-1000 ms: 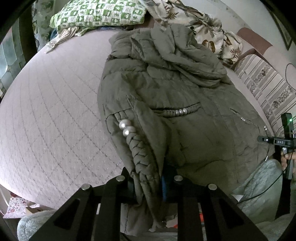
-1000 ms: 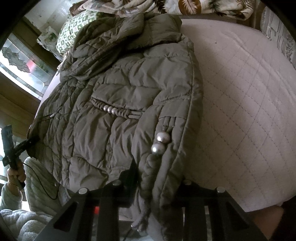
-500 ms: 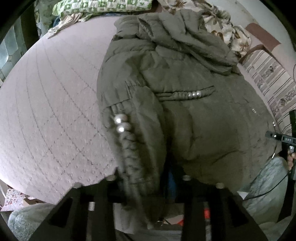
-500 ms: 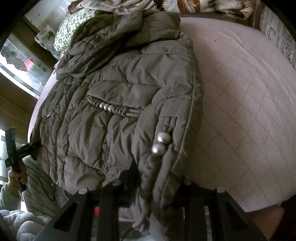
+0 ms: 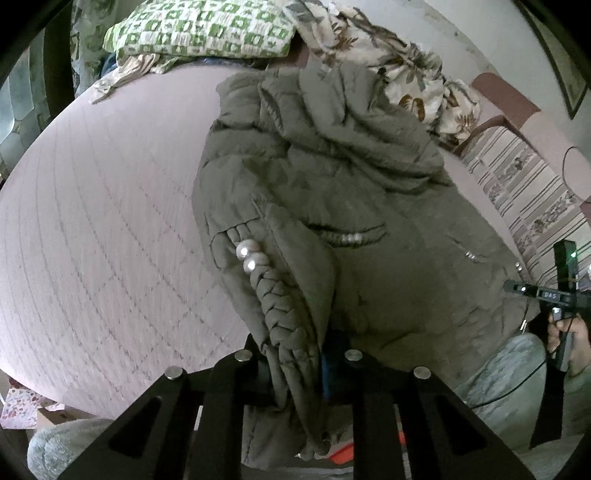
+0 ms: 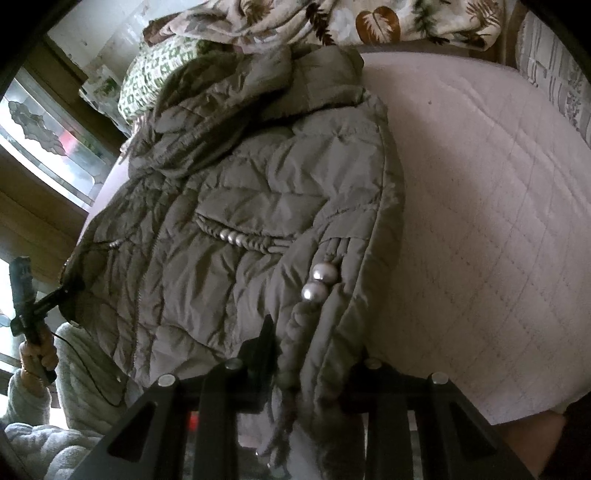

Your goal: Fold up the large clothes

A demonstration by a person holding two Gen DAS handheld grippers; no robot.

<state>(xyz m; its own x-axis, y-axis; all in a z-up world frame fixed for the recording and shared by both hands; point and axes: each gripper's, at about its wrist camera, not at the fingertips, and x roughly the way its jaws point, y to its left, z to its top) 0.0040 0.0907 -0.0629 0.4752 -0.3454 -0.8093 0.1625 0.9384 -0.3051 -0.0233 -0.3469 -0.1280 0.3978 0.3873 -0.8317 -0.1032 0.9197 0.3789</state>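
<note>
An olive quilted hooded jacket [image 5: 351, 206] lies front-up on a pale pink quilted bed [image 5: 92, 240], hood toward the pillows. It also shows in the right wrist view [image 6: 240, 221]. My left gripper [image 5: 295, 363] is shut on the jacket's hem at its left side, by a braided cord with two pearl beads [image 5: 248, 258]. My right gripper [image 6: 303, 365] is shut on the hem at the other side, by a matching pair of beads [image 6: 319, 282]. Each gripper shows small in the other's view, the right one [image 5: 554, 295] and the left one [image 6: 33, 306].
A green checked pillow [image 5: 199, 29] and a leaf-print blanket [image 5: 399, 74] lie at the head of the bed. A striped cushion [image 5: 524, 192] lines the right side. A window [image 6: 44, 122] is on the left. The bed's near edge runs just under both grippers.
Both grippers keep their hold on the hem. The jacket was pulled in toward me half a second ago and has since moved back out, with its lower part more bunched.
</note>
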